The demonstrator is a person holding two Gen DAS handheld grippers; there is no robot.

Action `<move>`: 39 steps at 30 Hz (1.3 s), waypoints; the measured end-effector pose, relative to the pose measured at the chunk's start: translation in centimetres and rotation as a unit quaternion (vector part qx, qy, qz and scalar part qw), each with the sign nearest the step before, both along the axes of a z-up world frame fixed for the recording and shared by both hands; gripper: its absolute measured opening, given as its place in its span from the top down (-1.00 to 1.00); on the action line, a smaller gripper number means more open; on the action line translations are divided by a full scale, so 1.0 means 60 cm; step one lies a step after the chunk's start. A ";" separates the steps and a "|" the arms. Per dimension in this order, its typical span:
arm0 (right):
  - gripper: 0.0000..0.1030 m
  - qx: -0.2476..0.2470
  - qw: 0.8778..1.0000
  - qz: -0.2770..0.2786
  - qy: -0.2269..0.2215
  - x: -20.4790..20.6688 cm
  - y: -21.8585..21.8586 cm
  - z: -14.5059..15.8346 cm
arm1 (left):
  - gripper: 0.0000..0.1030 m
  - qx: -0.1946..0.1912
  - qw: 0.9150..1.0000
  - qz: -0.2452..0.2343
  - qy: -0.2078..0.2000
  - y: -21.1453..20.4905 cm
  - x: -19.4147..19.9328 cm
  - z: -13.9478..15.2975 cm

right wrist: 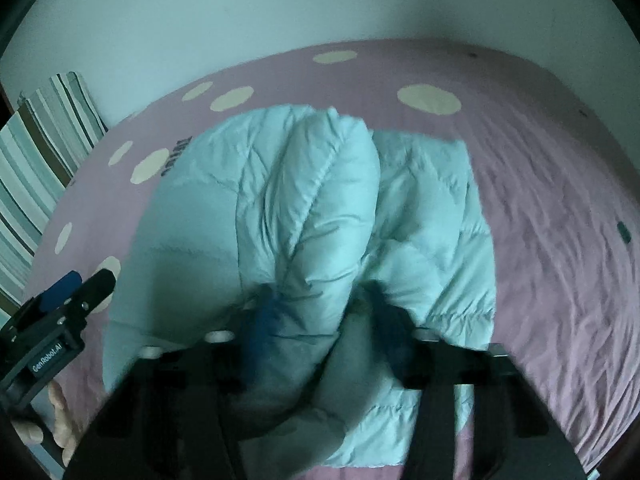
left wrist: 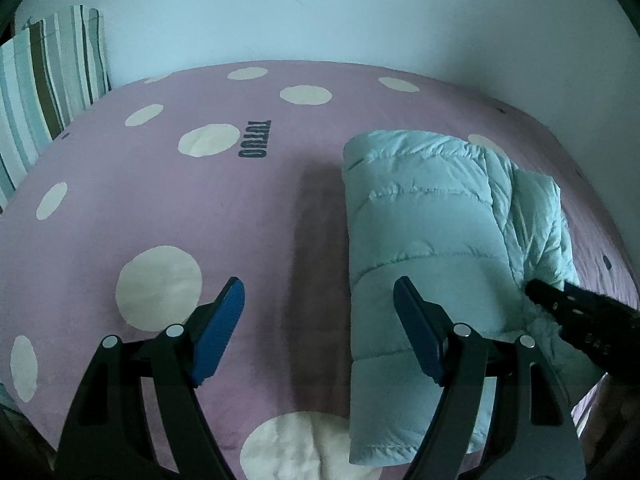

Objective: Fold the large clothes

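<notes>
A pale mint quilted down jacket [left wrist: 424, 216] lies partly folded on a pink bed sheet [left wrist: 224, 208] with cream dots. My left gripper [left wrist: 318, 300] is open and empty, hovering above the sheet with its right finger over the jacket's left edge. In the right wrist view my right gripper [right wrist: 316, 320] is shut on a raised fold of the jacket [right wrist: 316, 208], which bulges up between the blue pads [right wrist: 260, 320]. The right gripper also shows in the left wrist view [left wrist: 580, 316] at the jacket's right side. The left gripper shows at the left edge of the right wrist view [right wrist: 76, 292].
A striped pillow [left wrist: 48, 80] leans at the bed's far left against a pale wall [left wrist: 320, 12]. The pink sheet [right wrist: 560, 240] stretches to the jacket's right and is wrinkled. The bed's near edge runs along the bottom of both views.
</notes>
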State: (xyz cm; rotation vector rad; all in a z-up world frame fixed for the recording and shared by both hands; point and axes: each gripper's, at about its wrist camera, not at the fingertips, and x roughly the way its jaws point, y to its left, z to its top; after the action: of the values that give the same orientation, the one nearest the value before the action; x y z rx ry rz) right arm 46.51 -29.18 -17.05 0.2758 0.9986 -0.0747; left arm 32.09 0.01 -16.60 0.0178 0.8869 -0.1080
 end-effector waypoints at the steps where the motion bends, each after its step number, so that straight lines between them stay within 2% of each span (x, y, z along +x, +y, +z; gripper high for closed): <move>1: 0.63 0.002 1.000 0.002 0.002 0.000 0.001 -0.002 | -0.49 -0.001 1.000 -0.002 0.002 0.000 0.002 -0.002; 4: 0.85 0.010 1.000 0.004 -0.008 -0.006 -0.005 0.006 | -0.49 -0.007 1.000 -0.005 0.005 -0.001 0.008 -0.005; 8: 0.88 0.009 0.999 -0.012 -0.031 -0.027 -0.035 0.033 | -0.49 -0.028 0.999 -0.031 0.003 -0.015 0.008 0.007; 11: 0.89 -0.001 0.999 -0.028 -0.028 -0.041 -0.064 0.031 | -0.49 -0.035 0.997 -0.065 0.004 -0.047 0.004 0.008; 18: 0.88 0.029 0.998 -0.051 0.005 -0.048 -0.123 -0.029 | -0.49 -0.018 0.993 -0.114 0.038 -0.127 0.010 -0.034; 24: 0.86 0.057 0.997 -0.051 0.023 -0.045 -0.152 -0.090 | -0.52 0.001 0.990 -0.124 0.062 -0.161 0.017 -0.084; 28: 0.89 0.075 0.995 -0.054 0.024 -0.045 -0.162 -0.103 | -0.53 0.022 0.990 -0.120 0.066 -0.175 0.024 -0.114; 32: 0.87 0.082 0.995 -0.049 0.015 -0.051 -0.165 -0.086 | -0.52 0.022 0.990 -0.121 0.061 -0.172 0.021 -0.103; 33: 0.81 0.081 0.996 -0.047 0.011 -0.054 -0.168 -0.080 | -0.51 0.024 0.990 -0.123 0.059 -0.171 0.019 -0.097; 39: 0.78 0.077 0.995 -0.053 -0.020 -0.090 -0.174 -0.029 | -0.51 0.014 0.993 -0.111 0.036 -0.140 0.005 -0.038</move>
State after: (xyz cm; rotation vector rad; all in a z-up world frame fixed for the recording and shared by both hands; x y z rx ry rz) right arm 41.09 -39.61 -18.76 0.4689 0.9503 -0.0880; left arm 32.37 -8.42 -18.90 0.1405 0.9560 -0.3049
